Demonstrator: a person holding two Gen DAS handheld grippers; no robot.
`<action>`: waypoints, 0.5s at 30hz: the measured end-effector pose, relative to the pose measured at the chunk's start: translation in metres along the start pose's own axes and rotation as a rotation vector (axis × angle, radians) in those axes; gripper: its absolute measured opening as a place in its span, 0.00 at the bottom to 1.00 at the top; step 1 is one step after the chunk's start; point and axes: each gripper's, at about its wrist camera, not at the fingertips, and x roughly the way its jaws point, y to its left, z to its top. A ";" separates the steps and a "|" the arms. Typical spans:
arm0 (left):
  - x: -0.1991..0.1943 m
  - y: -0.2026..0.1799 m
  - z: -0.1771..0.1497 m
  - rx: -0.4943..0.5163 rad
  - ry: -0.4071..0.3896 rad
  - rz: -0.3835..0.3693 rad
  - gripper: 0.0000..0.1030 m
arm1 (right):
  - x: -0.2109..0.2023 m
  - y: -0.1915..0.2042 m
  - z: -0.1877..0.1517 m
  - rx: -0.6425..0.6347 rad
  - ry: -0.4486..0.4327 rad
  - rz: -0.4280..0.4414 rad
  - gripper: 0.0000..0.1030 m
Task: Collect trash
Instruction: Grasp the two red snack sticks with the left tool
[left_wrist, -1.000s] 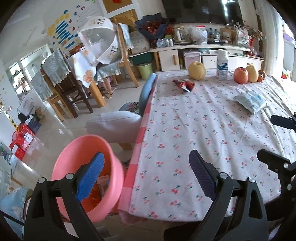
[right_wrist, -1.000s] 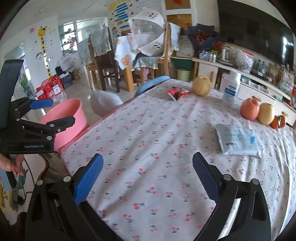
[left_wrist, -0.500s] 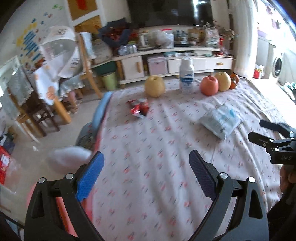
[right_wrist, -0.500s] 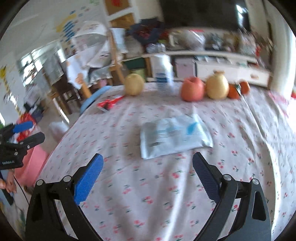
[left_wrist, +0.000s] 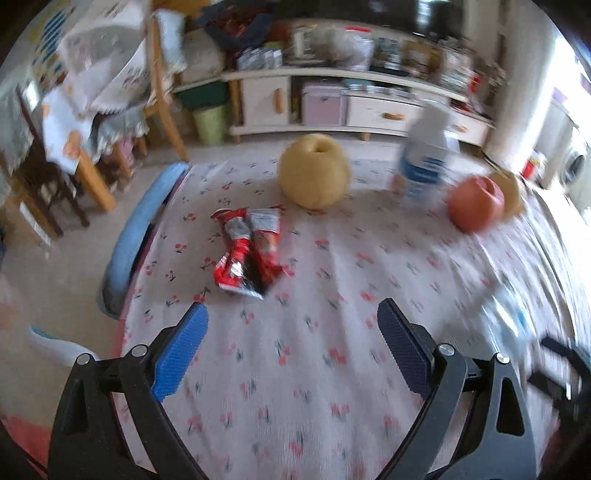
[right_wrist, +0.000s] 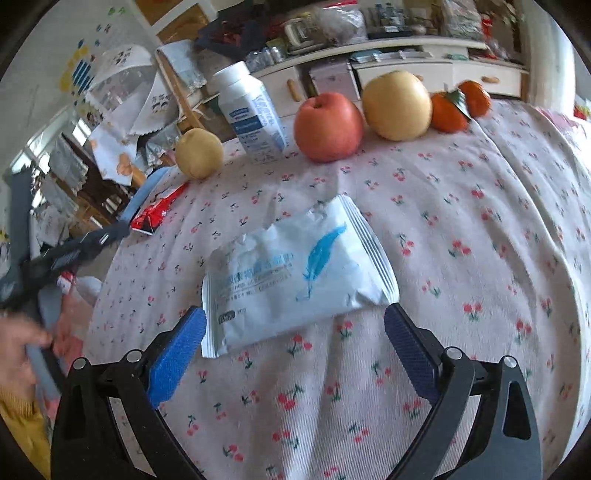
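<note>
White packet lies crosswise between the right gripper jaws' spread tips.

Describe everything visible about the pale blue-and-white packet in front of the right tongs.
The pale packet is a crinkled, flat plastic pouch, white to light blue, printed with a blue feather and blurred text, with ribbed seals at both ends. It lies flat and skewed on the cherry-print tablecloth, just ahead of the open right tongs, which do not touch it.

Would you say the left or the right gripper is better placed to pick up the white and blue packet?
Right. The right gripper is open, with the white and blue packet just ahead between its fingers; the left gripper faces the red wrapper.
</note>
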 end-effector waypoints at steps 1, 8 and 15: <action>0.008 0.004 0.004 -0.029 0.004 0.009 0.91 | 0.002 0.001 0.001 -0.014 0.003 0.000 0.93; 0.049 0.027 0.032 -0.147 0.018 0.046 0.91 | 0.012 0.004 0.004 -0.063 0.024 -0.001 0.93; 0.078 0.022 0.042 -0.140 0.066 0.092 0.74 | 0.012 0.004 0.006 -0.060 0.020 0.008 0.93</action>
